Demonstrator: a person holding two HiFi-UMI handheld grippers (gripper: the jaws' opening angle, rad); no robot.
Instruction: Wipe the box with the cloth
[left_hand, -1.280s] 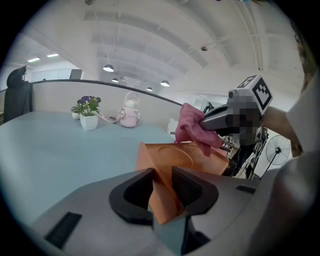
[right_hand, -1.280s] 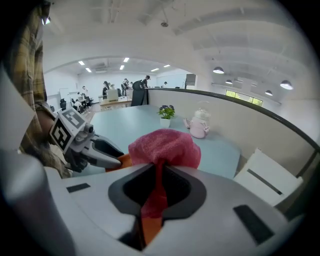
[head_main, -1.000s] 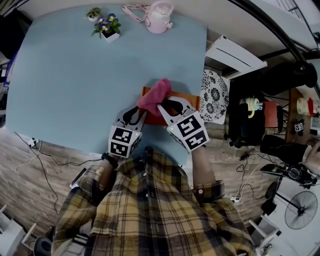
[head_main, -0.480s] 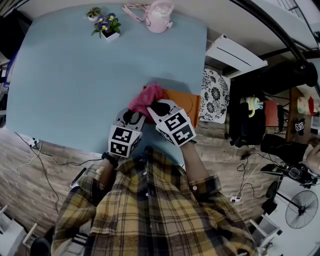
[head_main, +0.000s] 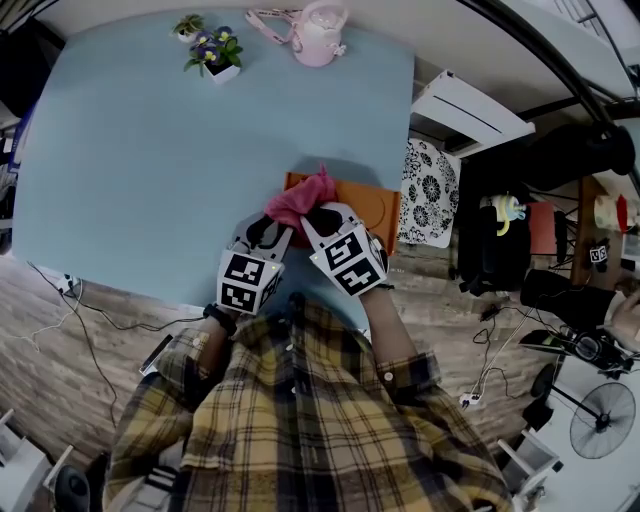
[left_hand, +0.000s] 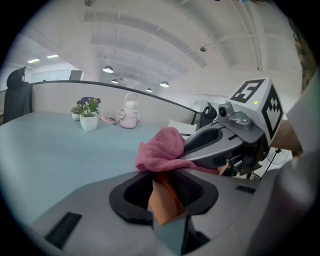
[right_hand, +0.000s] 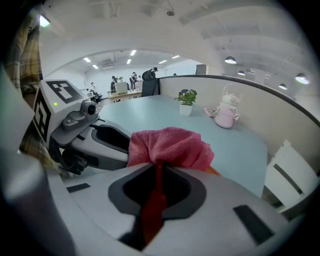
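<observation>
A person in a plaid shirt (head_main: 300, 420) leans over a pale blue tabletop (head_main: 150, 150), a hand-held gripper in each hand. The left hand-held gripper (head_main: 262, 236) is clamped on the near left edge of an orange box (head_main: 365, 205), apparently to steady it. The right hand-held gripper (head_main: 322, 218), just beside it, pinches a bunched pink cloth (head_main: 300, 197) that rests on the box's left end.

The box lies flat near the front edge of the tabletop, its long axis running across the person from left to right. Nearly all of its bare top stretches away to the right of the cloth. The wipe therefore looks set to travel rightward along that length, led by the right hand, which is the one carrying the cloth.

Only the head view shows the box whole and how much of it lies uncovered. The left gripper view shows what the head view hides: an orange panel of the box (left_hand: 165, 200) held between that gripper's jaws, with the cloth (left_hand: 161, 149) heaped just beyond. The right gripper view shows a strip of cloth (right_hand: 170, 145) drawn down between its own jaws, and only a sliver of box (right_hand: 214, 171) peeping out from under the bundle.

At the far edge of the tabletop stand a potted flower (head_main: 213, 50) and a pink teapot (head_main: 318, 35), well apart from the work.
</observation>
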